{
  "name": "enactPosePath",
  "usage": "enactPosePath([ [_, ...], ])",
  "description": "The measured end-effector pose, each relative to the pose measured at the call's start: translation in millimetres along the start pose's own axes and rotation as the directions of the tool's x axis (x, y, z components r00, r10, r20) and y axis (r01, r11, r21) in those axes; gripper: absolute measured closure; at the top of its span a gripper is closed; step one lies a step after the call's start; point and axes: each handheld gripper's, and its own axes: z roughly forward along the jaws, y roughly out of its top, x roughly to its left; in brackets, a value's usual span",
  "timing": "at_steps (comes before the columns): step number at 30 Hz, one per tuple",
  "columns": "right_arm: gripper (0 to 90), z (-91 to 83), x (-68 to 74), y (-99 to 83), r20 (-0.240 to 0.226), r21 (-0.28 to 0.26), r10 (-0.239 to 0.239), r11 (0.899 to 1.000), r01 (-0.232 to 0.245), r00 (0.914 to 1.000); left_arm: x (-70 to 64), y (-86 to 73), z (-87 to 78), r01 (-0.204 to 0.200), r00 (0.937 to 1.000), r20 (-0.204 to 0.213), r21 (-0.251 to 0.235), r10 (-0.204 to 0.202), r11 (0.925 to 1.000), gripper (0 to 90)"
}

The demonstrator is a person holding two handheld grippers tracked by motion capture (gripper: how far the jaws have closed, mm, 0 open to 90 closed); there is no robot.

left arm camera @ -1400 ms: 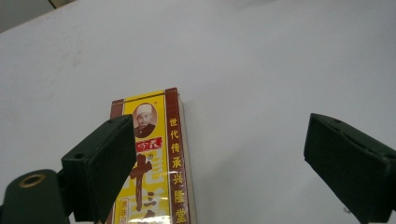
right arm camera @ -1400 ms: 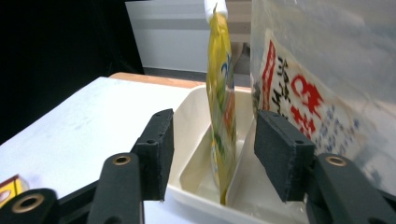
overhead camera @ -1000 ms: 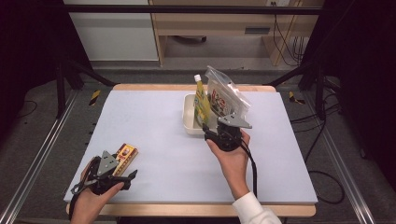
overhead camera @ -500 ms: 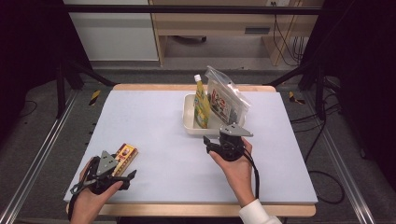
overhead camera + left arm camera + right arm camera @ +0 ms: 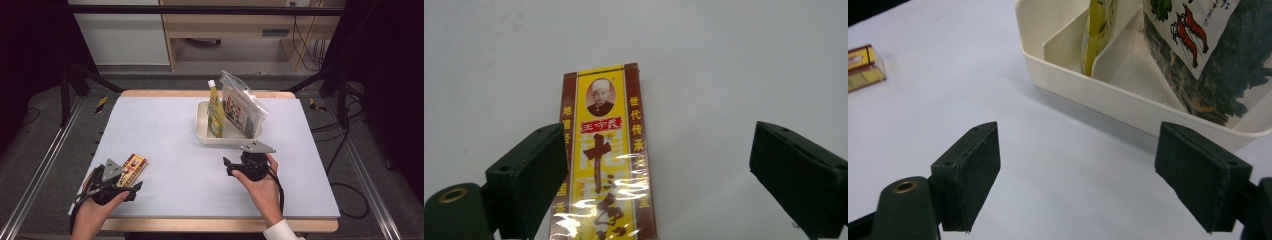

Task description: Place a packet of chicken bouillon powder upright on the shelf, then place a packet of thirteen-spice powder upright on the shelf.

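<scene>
Between the left gripper's [image 5: 659, 170] jaws: yellow-and-brown box [image 5: 606, 155], flat on the table [image 5: 165, 130], printed face up. Jaws stand wide apart, holding nothing. Box sits off-centre in the gap, its left edge passing just behind the left jaw, well apart from the right jaw; whether that jaw touches it cannot be told. Long axis of the box runs straight away from the fingers, along the gripper's own line of sight, so the jaws would close across its narrow width. Judgement: a small sideways shift toward the left jaw's side would centre the box before closing.

High view, same item: box [image 5: 131, 168] lies near the front left corner of the table, just ahead of the left gripper [image 5: 117, 181].

Right gripper [image 5: 1078, 175]: jaws wide apart, holding nothing, bare table between them. In the high view the right gripper [image 5: 239, 165] sits just in front of the tray, well apart from the box. Left hand is much the nearer.

Tray [image 5: 1088, 92]: white, divided, beyond the right jaws. Contents: yellow bottle [image 5: 215, 112] upright in the left part; clear bag [image 5: 242, 107] leaning in the right part.
</scene>
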Motion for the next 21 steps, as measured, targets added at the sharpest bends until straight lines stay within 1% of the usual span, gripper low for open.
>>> enactPosePath([
  [1,18.6,-1.2,-0.2,-1.2,0.000,0.006,-0.008,1.000,0.008,1.0000,2.5,2.2,0.8,0.004,1.0000,-0.002,0.018,-0.004,0.9998,8.3],
  [3,18.5,-3.5,0.1,-4.7,-0.003,0.014,-0.020,1.000,0.020,0.9998,7.3,7.2,2.6,-0.002,1.0000,-0.006,0.064,0.003,0.9979,8.4],
  [5,18.5,-4.9,-0.1,-8.5,-0.011,0.020,-0.021,1.000,0.021,0.9997,11.4,12.2,6.3,-0.011,0.9998,0.018,0.117,0.009,0.9931,8.3],
  [6,18.6,-5.5,0.1,-10.3,-0.016,0.025,-0.012,1.000,0.012,0.9998,12.8,14.5,7.9,-0.016,0.9996,0.023,0.134,0.013,0.9908,8.3],
  [7,18.5,-5.7,-0.7,-12.0,-0.022,0.031,-0.016,0.999,0.017,0.9996,13.9,16.9,9.5,-0.026,0.9993,0.029,0.161,0.021,0.9865,8.4],
  [9,18.6,-6.4,-1.3,-14.7,-0.028,0.037,-0.004,0.999,0.005,0.9996,16.2,21.7,12.4,-0.035,0.9990,0.032,0.199,0.030,0.9793,8.3],
  [10,18.5,-6.5,-1.6,-15.5,-0.027,0.044,-0.004,0.999,0.006,0.9996,17.6,23.9,14.4,-0.041,0.9986,0.041,0.225,0.033,0.9734,8.3],
  [11,18.5,-6.2,-2.3,-16.1,-0.025,0.048,-0.007,0.999,0.009,0.9997,18.7,25.8,16.9,-0.036,0.9982,0.056,0.249,0.023,0.9679,8.3],
  [12,18.6,-6.3,-2.9,-16.6,-0.027,0.050,0.000,0.999,0.002,0.9996,19.9,27.5,18.9,-0.036,0.9976,0.067,0.265,0.019,0.9636,8.3],
  [14,18.6,-6.1,-5.2,-17.1,-0.025,0.053,0.005,0.999,-0.004,0.9997,21.6,31.3,22.4,-0.036,0.9979,0.062,0.301,0.018,0.9530,8.3],
  [15,18.6,-6.0,-6.2,-17.6,-0.024,0.055,0.010,0.998,-0.009,0.9997,22.1,32.8,23.8,-0.045,0.9978,0.060,0.317,0.027,0.9472,8.3],
  [16,18.5,-5.7,-7.6,-17.9,-0.023,0.055,0.007,0.998,-0.006,0.9997,22.7,34.2,25.1,-0.048,0.9976,0.063,0.330,0.028,0.9429,8.3],
  [17,18.6,-5.6,-8.2,-18.5,-0.024,0.058,0.014,0.998,-0.013,0.9996,23.1,35.4,26.7,-0.050,0.9970,0.073,0.343,0.026,0.9382,8.3],
  [19,18.6,-5.0,-9.6,-19.5,-0.022,0.065,0.017,0.998,-0.016,0.9996,24.1,37.2,30.4,-0.061,0.9968,0.070,0.371,0.038,0.9267,8.9],
  [21,18.7,-4.4,-9.6,-20.2,-0.022,0.071,0.024,0.997,-0.023,0.9995,25.0,38.1,33.1,-0.064,0.9968,0.069,0.388,0.041,0.9192,9.5],
])
